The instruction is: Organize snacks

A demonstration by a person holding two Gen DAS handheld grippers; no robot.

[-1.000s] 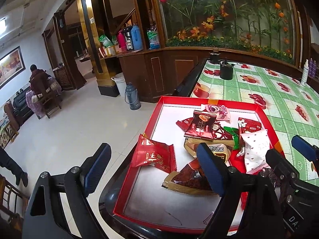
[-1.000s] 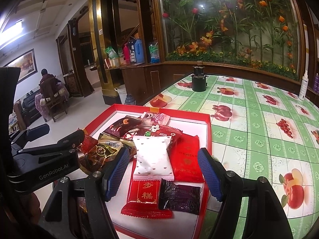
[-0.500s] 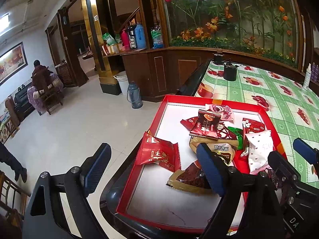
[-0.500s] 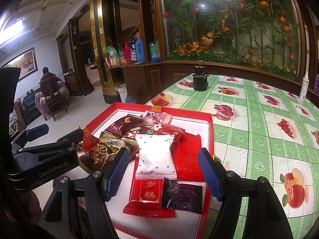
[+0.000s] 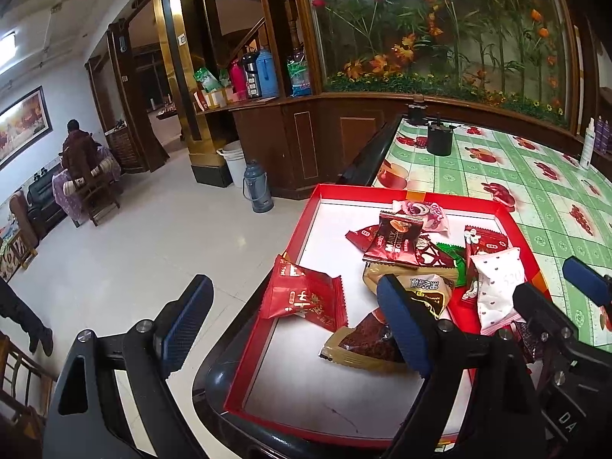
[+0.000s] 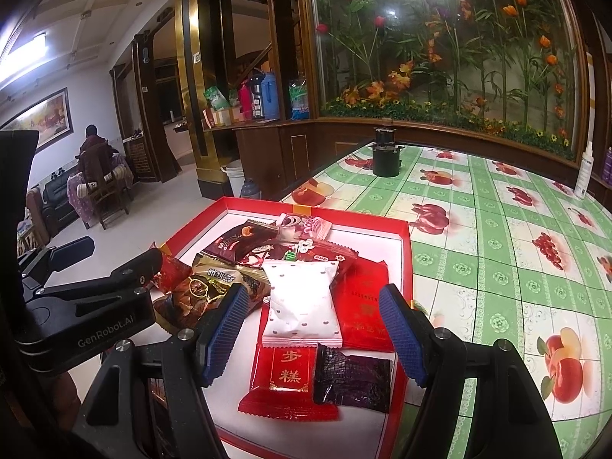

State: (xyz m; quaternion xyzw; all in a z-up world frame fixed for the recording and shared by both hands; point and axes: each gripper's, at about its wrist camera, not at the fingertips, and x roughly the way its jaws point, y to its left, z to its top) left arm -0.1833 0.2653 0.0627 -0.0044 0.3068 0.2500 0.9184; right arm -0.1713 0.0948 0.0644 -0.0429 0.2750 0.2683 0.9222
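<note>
A red tray point(image 5: 302, 222) point(image 6: 405, 252) with a white floor holds several snack packets at the table's near left corner. My left gripper point(image 5: 294, 325) is open and empty, hovering over the tray's left edge near a red packet point(image 5: 304, 298) and a brown packet point(image 5: 363, 344). My right gripper point(image 6: 313, 336) is open and empty, its fingers on either side of a white dotted packet point(image 6: 302, 302). In front of it lie a red packet with gold characters point(image 6: 287, 378) and a dark purple packet point(image 6: 352, 378). The white packet also shows in the left wrist view point(image 5: 497, 287).
The table point(image 6: 497, 252) has a green checked fruit-print cloth. A black pot point(image 6: 386, 157) stands at its far end and a white bottle point(image 6: 583, 172) at the far right. The table edge drops to a tiled floor point(image 5: 134, 252) on the left.
Both grippers have drawn back and risen slightly; the tray and packets sit a little further off in both views. Both stay open. No packet has moved.
</note>
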